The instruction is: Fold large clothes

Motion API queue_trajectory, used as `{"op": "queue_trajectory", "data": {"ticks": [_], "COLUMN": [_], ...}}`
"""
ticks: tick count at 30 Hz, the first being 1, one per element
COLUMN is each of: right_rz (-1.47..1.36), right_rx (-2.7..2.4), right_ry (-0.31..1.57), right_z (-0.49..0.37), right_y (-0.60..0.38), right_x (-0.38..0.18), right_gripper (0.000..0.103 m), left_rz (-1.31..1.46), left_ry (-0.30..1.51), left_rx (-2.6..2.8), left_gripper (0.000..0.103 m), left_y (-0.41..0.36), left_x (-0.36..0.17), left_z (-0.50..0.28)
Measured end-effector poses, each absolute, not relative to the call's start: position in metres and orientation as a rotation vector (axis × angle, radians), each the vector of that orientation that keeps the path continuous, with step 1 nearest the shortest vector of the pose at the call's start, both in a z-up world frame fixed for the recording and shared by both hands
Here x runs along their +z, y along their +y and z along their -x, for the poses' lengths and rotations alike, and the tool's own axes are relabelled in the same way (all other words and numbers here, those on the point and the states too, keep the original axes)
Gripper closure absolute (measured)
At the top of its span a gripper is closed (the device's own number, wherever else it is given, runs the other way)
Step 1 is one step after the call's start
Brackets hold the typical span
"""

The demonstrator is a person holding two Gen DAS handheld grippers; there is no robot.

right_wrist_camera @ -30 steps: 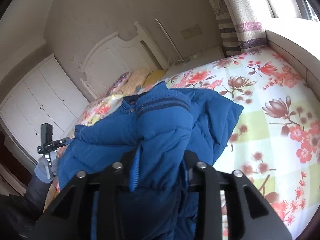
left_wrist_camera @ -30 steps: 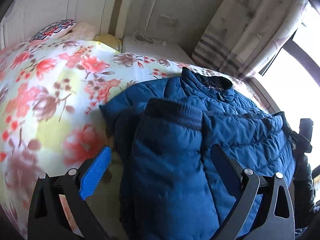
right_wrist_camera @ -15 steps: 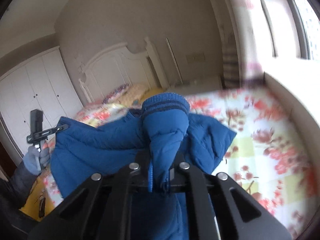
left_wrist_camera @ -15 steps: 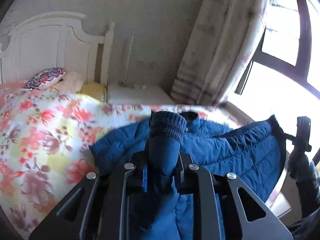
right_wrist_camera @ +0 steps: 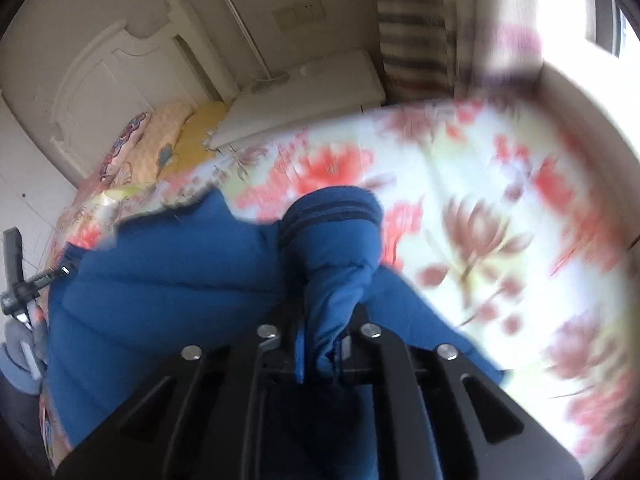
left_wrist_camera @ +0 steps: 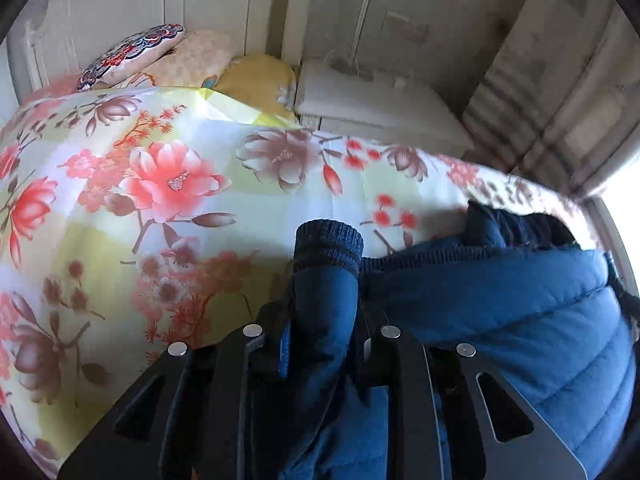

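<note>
A blue quilted puffer jacket [left_wrist_camera: 520,320] lies on the floral bedspread [left_wrist_camera: 168,184]. My left gripper [left_wrist_camera: 322,344] is shut on one jacket sleeve; its dark ribbed cuff [left_wrist_camera: 328,240] sticks out past the fingers. My right gripper [right_wrist_camera: 322,344] is shut on the other sleeve, whose striped cuff [right_wrist_camera: 332,212] stands above the jaws. The jacket body [right_wrist_camera: 160,276] spreads to the left in the right wrist view. The right wrist view is motion-blurred.
Pillows [left_wrist_camera: 132,52] lie against the white headboard [right_wrist_camera: 100,80]. A white nightstand [left_wrist_camera: 372,96] stands beside the bed, with a striped curtain [right_wrist_camera: 412,24] and bright window at right. The person's other hand with the left gripper's handle [right_wrist_camera: 16,276] shows at the left edge.
My left gripper has closed on the sleeve. Both grippers have carried their sleeves forward and down over the bedspread, toward the headboard end; the jacket body trails behind.
</note>
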State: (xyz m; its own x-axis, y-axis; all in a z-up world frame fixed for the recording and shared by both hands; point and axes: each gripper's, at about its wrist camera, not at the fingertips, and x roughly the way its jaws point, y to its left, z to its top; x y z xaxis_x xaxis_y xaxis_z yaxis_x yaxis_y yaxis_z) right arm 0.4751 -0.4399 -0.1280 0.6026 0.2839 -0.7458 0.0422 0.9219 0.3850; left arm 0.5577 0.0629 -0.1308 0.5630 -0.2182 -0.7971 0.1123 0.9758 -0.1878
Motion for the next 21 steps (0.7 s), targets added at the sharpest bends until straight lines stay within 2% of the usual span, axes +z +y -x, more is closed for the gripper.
{"op": "queue_trajectory", "data": {"ticks": [4,7,10,11,13,15,16,17,18,19,20,21], "right_rz": [-0.404,-0.388,-0.359,-0.355,-0.412,-0.37,-0.354,-0.339,-0.315,-0.29,-0.255,-0.218], "right_rx": [0.176,0.184,0.119,0.104,0.106,0.082,0.069,0.055,0.044,0.039,0.035,0.046], "right_ry": [0.84,0.788,0.871,0.907,0.886,0.886,0.894,0.893,0.861,0.824,0.783,0.752], "right_z": [-0.464,-0.463,-0.479,-0.483,-0.48,-0.477,-0.476,-0.472,-0.465,-0.46,-0.456,-0.453], "right_y": [-0.448,-0.448,-0.445,-0.443,-0.449,-0.445,-0.444,-0.444,-0.441,-0.437,-0.429,-0.416], "right_x": [-0.107,-0.085,-0.11,-0.128,-0.137,-0.13,-0.125,-0.118,-0.104,-0.091,-0.077,-0.063], "right_gripper": [0.095,0.095,0.093,0.087,0.085,0.078,0.069,0.058,0.055,0.049,0.043,0.041], "left_rz": [0.127,0.102,0.046,0.046,0.045,0.026,0.017,0.013,0.015,0.023,0.023,0.012], "left_ry": [0.836,0.839,0.888,0.943,0.936,0.926,0.893,0.838,0.767,0.67,0.605,0.592], "left_rx": [-0.207,-0.199,-0.172,-0.156,-0.147,-0.124,-0.098,-0.07,-0.049,-0.034,-0.037,-0.053], "left_gripper": [0.082,0.082,0.081,0.078,0.075,0.063,0.056,0.042,0.028,0.004,0.004,0.004], "left_y": [0.069,0.062,0.051,0.049,0.049,0.051,0.053,0.054,0.053,0.049,0.042,0.033], "left_x": [-0.094,-0.09,-0.122,-0.137,-0.133,-0.124,-0.114,-0.101,-0.086,-0.067,-0.055,-0.048], "left_z": [-0.545,-0.549,-0.56,-0.566,-0.566,-0.563,-0.556,-0.547,-0.536,-0.521,-0.511,-0.508]}}
